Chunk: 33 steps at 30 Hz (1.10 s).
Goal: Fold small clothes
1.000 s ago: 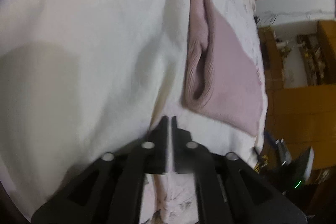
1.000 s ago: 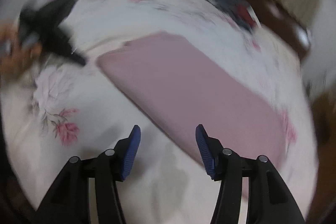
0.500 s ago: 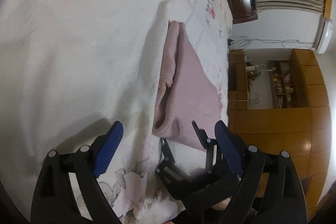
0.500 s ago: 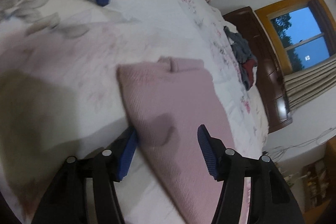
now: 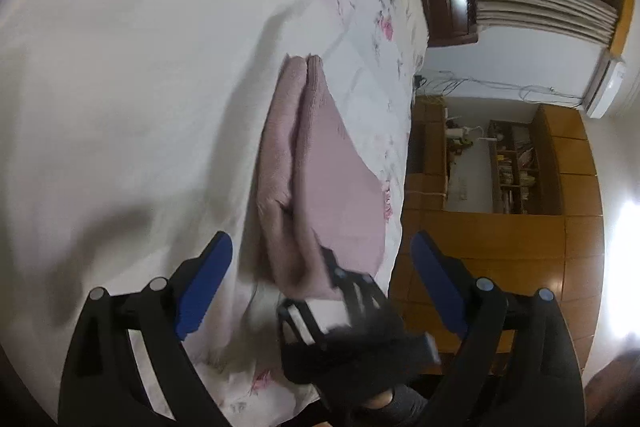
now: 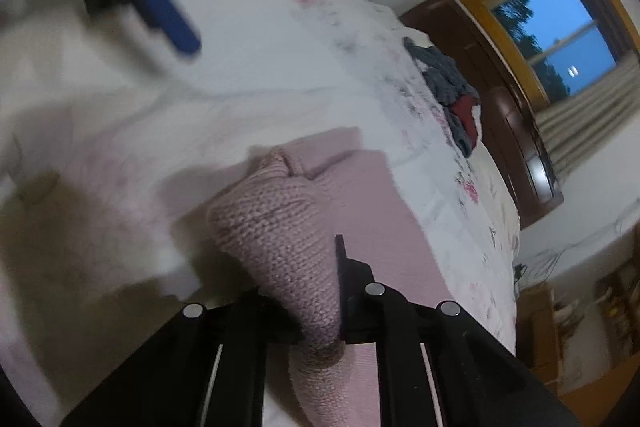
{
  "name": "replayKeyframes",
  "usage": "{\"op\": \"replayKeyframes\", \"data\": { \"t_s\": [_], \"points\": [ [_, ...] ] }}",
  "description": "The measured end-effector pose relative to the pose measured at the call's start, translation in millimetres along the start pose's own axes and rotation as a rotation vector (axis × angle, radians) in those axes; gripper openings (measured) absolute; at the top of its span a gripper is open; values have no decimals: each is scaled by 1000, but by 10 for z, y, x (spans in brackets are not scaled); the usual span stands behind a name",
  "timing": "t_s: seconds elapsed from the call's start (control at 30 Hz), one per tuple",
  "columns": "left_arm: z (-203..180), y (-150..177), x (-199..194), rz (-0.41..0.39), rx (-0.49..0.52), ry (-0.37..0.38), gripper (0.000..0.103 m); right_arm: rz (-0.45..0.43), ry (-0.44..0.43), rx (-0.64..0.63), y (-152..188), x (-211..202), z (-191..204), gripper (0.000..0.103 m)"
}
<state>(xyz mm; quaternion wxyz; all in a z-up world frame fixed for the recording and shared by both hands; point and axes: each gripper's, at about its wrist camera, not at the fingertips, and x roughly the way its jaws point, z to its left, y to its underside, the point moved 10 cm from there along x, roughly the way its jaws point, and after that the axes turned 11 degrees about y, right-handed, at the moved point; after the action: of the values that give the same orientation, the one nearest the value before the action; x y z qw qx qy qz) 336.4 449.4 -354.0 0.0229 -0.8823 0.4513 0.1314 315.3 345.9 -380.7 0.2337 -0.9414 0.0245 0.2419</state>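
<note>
Here the right gripper (image 6: 316, 291) pinches a near corner of the folded pink knit sweater (image 5: 320, 183), which lies on the floral bedsheet (image 5: 140, 67); the left gripper (image 5: 320, 259) hovers wide apart, empty, above it.

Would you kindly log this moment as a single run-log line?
left claw: open, empty | right claw: shut on pink knit garment | garment folded on floral bedsheet

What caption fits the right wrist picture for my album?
Right gripper pinches the edge of a folded pink sweater on a flowery bed sheet.
</note>
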Motion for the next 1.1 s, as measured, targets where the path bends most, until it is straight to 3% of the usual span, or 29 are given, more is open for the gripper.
{"op": "replayKeyframes", "data": {
  "t_s": [0.2, 0.4, 0.63, 0.8, 0.87, 0.93, 1.03, 1.1],
  "points": [
    [26, -270, 617, 123, -17, -60, 90, 3, -17, 90, -68, -37, -291, 11],
    [202, -591, 1186, 220, -35, -190, 90, 1, -37, 138, -54, -65, -361, 11],
    [161, -990, 1693, 295, 37, -327, 88, 4, -63, 203, -58, -85, -426, 11],
    [177, -1039, 1900, 352, 98, -433, 73, 5, -76, 233, -63, -80, -437, 11],
    [191, -1067, 1917, 360, 116, -468, 61, 3, -81, 245, -63, -77, -444, 11],
    [235, -1112, 1885, 349, 116, -486, 44, 4, -85, 255, -53, -68, -455, 11],
    [230, -1160, 1826, 324, 105, -485, 30, 7, -88, 270, -44, -79, -465, 11],
    [220, -1181, 1795, 315, 106, -481, 27, 8, -90, 277, -47, -72, -480, 11]
  ]
}}
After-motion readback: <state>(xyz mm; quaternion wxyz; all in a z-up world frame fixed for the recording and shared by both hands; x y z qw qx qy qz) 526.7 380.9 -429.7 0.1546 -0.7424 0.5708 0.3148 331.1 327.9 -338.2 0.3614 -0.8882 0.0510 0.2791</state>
